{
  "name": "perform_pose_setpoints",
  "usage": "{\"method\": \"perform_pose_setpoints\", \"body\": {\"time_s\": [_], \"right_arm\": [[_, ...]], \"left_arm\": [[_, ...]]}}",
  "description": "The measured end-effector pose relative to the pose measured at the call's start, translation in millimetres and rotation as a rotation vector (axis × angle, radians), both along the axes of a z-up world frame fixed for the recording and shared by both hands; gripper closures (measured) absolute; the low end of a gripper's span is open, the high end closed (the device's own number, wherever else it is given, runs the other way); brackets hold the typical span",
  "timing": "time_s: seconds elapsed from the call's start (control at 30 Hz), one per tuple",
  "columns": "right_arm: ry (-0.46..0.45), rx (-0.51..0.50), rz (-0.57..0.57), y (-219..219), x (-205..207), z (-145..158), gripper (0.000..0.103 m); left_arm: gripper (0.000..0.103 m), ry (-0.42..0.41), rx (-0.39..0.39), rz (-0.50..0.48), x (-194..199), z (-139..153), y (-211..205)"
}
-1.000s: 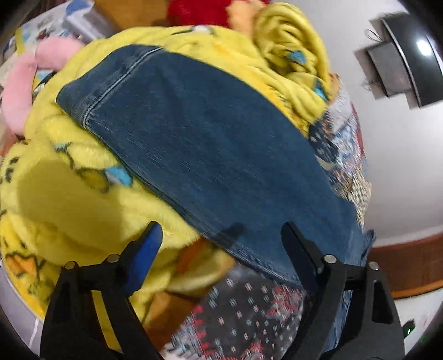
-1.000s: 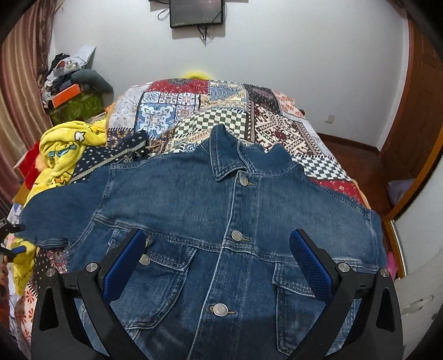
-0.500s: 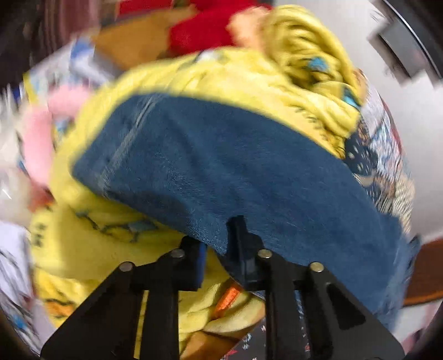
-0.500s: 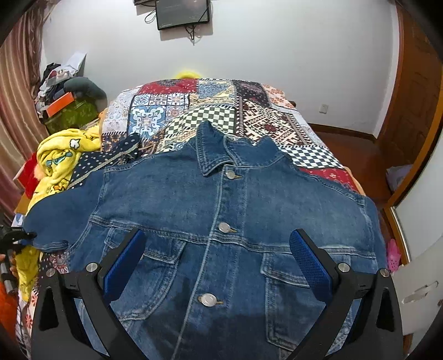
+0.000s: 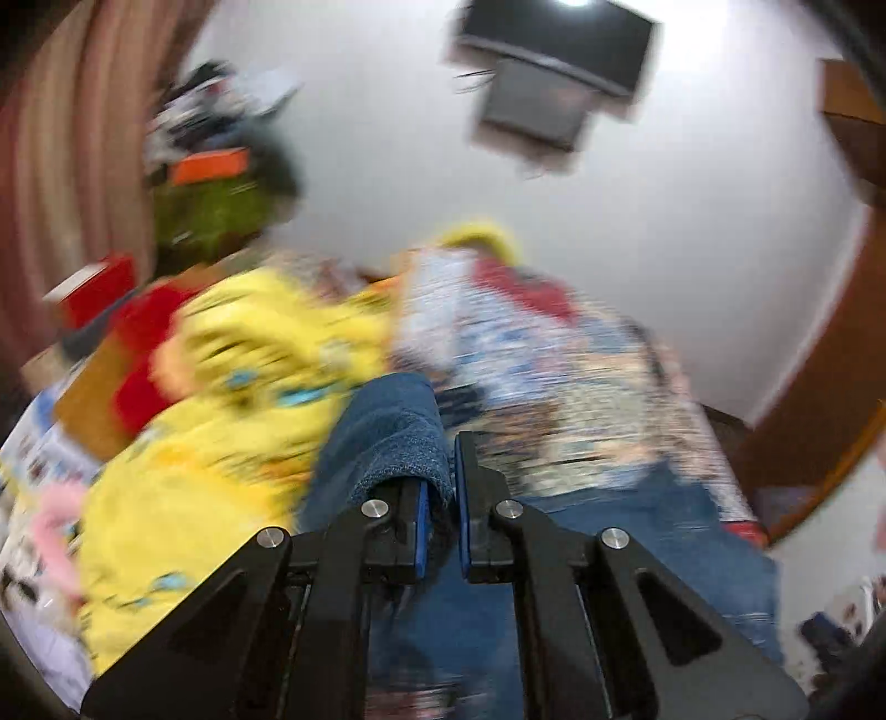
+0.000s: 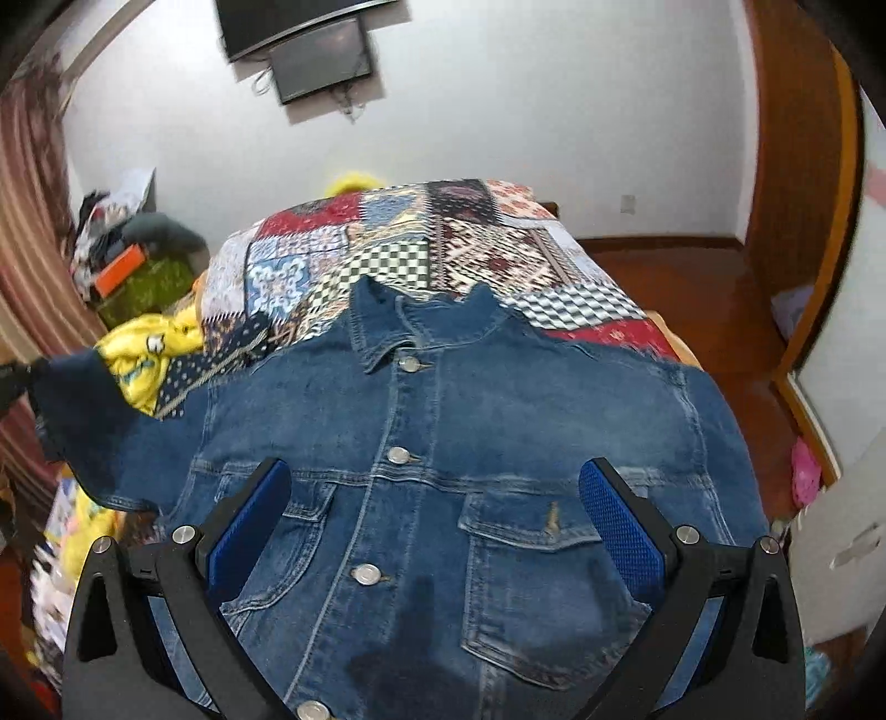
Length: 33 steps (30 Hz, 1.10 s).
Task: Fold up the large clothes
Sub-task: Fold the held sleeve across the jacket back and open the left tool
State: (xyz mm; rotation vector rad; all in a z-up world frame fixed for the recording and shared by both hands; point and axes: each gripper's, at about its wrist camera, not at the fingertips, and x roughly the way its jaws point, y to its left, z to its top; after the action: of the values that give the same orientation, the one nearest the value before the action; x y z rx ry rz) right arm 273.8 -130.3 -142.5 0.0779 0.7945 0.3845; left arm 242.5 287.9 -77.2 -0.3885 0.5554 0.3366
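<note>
The blue denim jacket (image 6: pixel 443 454) lies front side up on the bed, over the multicoloured patchwork bedspread (image 6: pixel 421 249), with its collar toward the far edge of the bed and its hem toward the near edge. 5 metal buttons show down the front placket. 2 chest pockets are visible, 1 on each side of the placket.

The left gripper (image 5: pixel 440 498) is closed on a fold of the jacket's sleeve (image 5: pixel 387 432); denim bunches up between and over its blue pads. In the right wrist view this sleeve (image 6: pixel 83 410) is raised off the bed at the left edge, above the crumpled yellow printed blanket (image 6: pixel 147 354). The left wrist view is heavily blurred.

The right gripper (image 6: pixel 437 515) hangs above the lower front of the jacket with its jaws spread wide and nothing between them; whether it touches the cloth cannot be told.

A dark wall-mounted screen (image 6: pixel 310 44) hangs on the white wall beyond the far edge of the bed.
</note>
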Motion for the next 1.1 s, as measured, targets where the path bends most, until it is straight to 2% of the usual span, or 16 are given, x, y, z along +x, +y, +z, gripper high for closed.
{"method": "perform_pose_setpoints", "body": {"time_s": [0.07, 0.17, 0.3, 0.4, 0.57, 0.7, 0.77, 0.83, 0.87, 0.9, 0.93, 1.1], "right_arm": [[0.035, 0.035, -0.013, -15.3, 2.8, -1.4, 0.0], [0.048, 0.041, -0.03, -31.9, 4.1, -0.7, 0.0], [0.041, 0.019, -0.061, -51.1, 1.2, -0.6, 0.0], [0.05, 0.009, -0.081, -65.1, 1.2, -4.5, 0.0], [0.081, -0.002, -0.112, -83.3, 0.8, -14.2, 0.0], [0.102, -0.02, -0.122, -95.0, -2.3, -21.7, 0.0], [0.108, -0.043, -0.124, -97.4, -3.1, -25.6, 0.0], [0.111, -0.067, -0.12, -97.2, -2.8, -28.1, 0.0], [0.112, -0.076, -0.117, -96.8, -2.7, -28.8, 0.0], [0.112, -0.085, -0.11, -95.3, -2.1, -29.5, 0.0], [0.113, -0.093, -0.103, -93.4, -1.8, -29.7, 0.0], [0.093, -0.122, -0.051, -74.8, 1.8, -25.0, 0.0]], "left_arm": [[0.096, -0.029, 0.005, -0.102, 26.7, 16.0, -41.1], [0.096, -0.033, 0.011, -0.217, 57.0, 22.3, -94.1], [0.096, 0.018, -0.004, -0.367, 87.9, 3.7, -166.2], [0.096, 0.103, -0.034, -0.47, 106.3, -27.5, -214.8], [0.096, 0.325, -0.101, -0.612, 130.7, -106.5, -280.8], [0.096, 0.449, -0.055, -0.703, 126.3, -145.2, -323.7], [0.089, 0.499, 0.004, -0.743, 119.4, -155.0, -339.9], [0.071, 0.524, 0.037, -0.766, 113.8, -156.4, -343.6], [0.065, 0.518, 0.037, -0.782, 107.1, -155.0, -346.1], [0.052, 0.507, 0.034, -0.79, 99.6, -151.6, -345.6], [0.043, 0.489, 0.034, -0.789, 92.7, -146.7, -342.0], [0.037, 0.418, 0.024, -0.748, 69.2, -118.9, -299.7]]}}
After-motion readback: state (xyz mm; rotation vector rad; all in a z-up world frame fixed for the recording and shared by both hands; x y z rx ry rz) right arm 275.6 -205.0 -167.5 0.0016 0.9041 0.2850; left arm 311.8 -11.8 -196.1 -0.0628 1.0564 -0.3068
